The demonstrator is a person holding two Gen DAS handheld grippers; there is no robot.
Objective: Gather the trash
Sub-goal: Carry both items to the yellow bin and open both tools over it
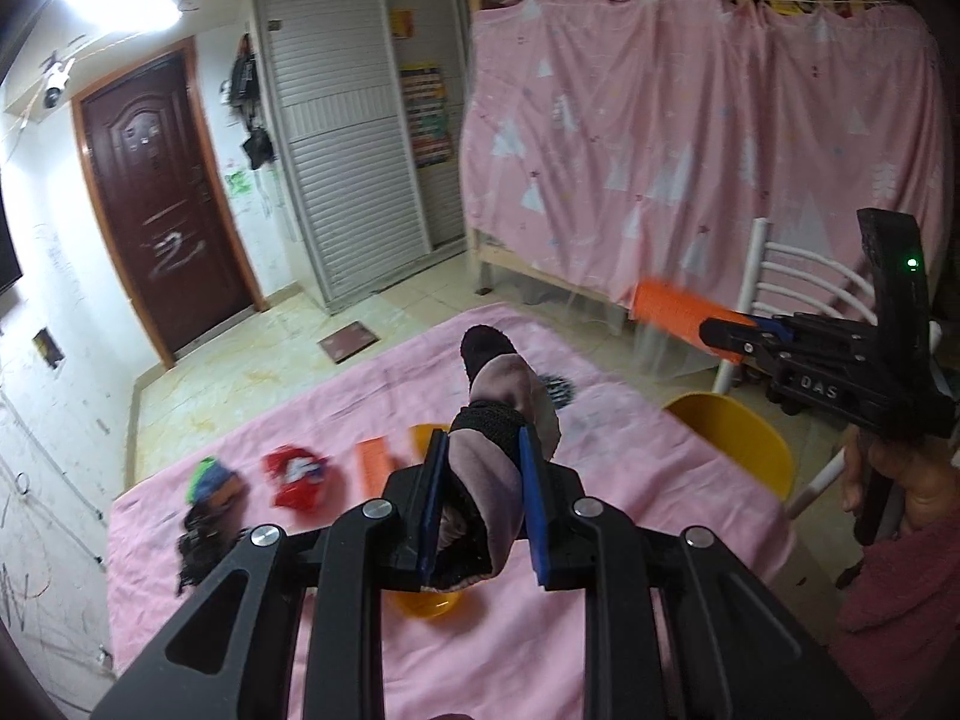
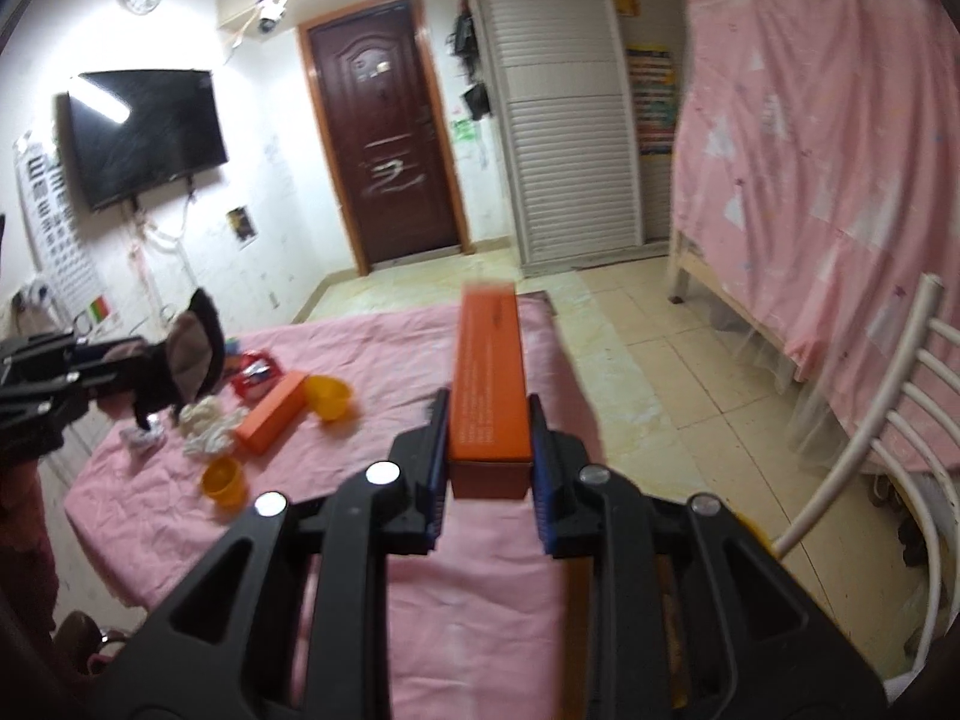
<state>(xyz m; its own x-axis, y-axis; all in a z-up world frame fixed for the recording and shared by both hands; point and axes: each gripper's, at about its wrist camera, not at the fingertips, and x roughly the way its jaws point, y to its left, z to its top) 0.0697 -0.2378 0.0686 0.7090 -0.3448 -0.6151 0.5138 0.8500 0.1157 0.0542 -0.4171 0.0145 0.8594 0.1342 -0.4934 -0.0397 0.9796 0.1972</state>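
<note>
My left gripper (image 1: 483,444) is shut on a grey-pink sock with a black toe (image 1: 498,384), held up over the pink-covered table (image 1: 600,450). The right wrist view shows the same gripper (image 2: 129,360) and sock (image 2: 192,348) at the left edge. My right gripper (image 2: 487,414) is shut on a long orange box (image 2: 489,372), lifted above the table's right side; in the left wrist view the box (image 1: 666,312) juts out from that gripper (image 1: 720,330). On the cloth lie a red wrapper (image 1: 300,474), a green-blue wrapper (image 1: 213,477), crumpled white tissue (image 2: 204,420) and a second orange box (image 2: 273,411).
Two yellow cups (image 2: 327,396) (image 2: 223,480) stand on the cloth, and a black bundle (image 1: 201,540) lies at its left edge. A white-backed chair (image 2: 888,420) with a yellow seat (image 1: 738,438) stands at the right. Behind are a pink-curtained bed (image 1: 690,150), tiled floor and a brown door (image 2: 384,144).
</note>
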